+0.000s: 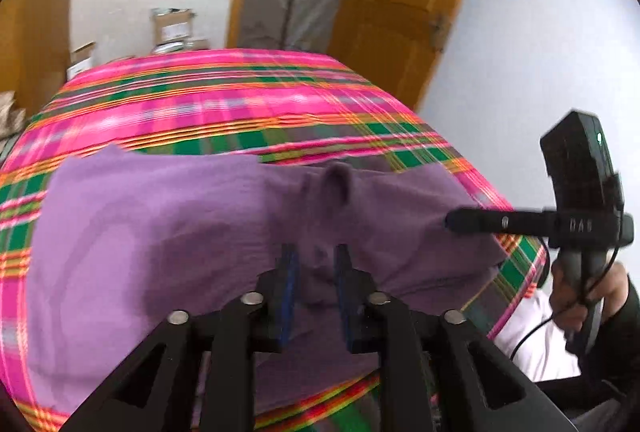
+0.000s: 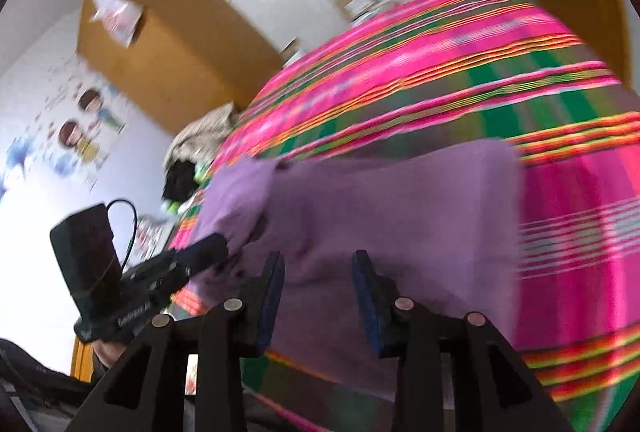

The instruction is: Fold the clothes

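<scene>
Plaid bed (image 1: 224,100) fills both views. Purple cloth (image 1: 160,224) lies flat on it, near edge, centre to 6 o'clock. Left gripper (image 1: 314,268): fingers partly closed with a cloth fold bunched between them, looks pinched. Right gripper (image 2: 318,272): fingers apart over cloth, nothing between. Seen from the left wrist, it is at 3 o'clock, tip touching cloth edge. Blurry.

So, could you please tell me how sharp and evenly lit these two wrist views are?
Left wrist view: mild motion blur on the purple garment and plaid cover, with a washed-out white wall. Right wrist view: heavier smear across the plaid cover, tilted horizon, blown-out lower left. Both show strong fisheye bending and dark corner vignettes.
</scene>
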Action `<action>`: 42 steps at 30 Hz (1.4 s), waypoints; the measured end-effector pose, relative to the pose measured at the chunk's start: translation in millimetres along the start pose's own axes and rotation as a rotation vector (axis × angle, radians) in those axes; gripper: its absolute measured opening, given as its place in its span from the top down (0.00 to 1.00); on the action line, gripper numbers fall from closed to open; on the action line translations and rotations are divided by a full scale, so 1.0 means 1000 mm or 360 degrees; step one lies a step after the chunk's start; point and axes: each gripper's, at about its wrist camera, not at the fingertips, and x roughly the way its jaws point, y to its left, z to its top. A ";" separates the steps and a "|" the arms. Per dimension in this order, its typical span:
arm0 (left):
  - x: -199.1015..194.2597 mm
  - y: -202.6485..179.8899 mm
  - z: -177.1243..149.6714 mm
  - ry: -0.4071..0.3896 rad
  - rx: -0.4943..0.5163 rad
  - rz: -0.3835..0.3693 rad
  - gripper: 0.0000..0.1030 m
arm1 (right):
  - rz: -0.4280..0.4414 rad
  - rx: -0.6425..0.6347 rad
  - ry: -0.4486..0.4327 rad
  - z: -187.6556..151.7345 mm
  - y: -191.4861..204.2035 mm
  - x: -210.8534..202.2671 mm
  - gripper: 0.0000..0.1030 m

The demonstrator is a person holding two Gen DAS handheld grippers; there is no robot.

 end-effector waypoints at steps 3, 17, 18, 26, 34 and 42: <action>0.012 -0.007 0.001 0.0048 0.0026 0.0012 0.65 | -0.0051 0.0065 -0.0090 0.002 -0.016 -0.018 0.64; 0.019 -0.011 -0.007 0.0093 0.0120 0.0018 0.98 | -0.0057 0.0111 -0.0124 0.003 -0.031 -0.020 0.64; 0.017 -0.009 -0.008 0.0087 0.0113 0.0015 0.98 | -0.0062 0.0111 -0.0133 0.003 -0.031 -0.022 0.64; -0.004 0.005 -0.020 0.0043 0.0008 -0.0016 0.98 | -0.0120 0.0135 -0.0275 0.006 -0.038 -0.047 0.64; -0.012 0.010 -0.013 -0.0004 -0.0034 0.0010 0.98 | -0.0230 0.0212 -0.0363 0.007 -0.058 -0.066 0.64; 0.002 -0.014 0.010 -0.0005 0.0052 -0.0090 0.96 | -0.0290 0.0187 -0.0258 0.031 -0.068 -0.043 0.64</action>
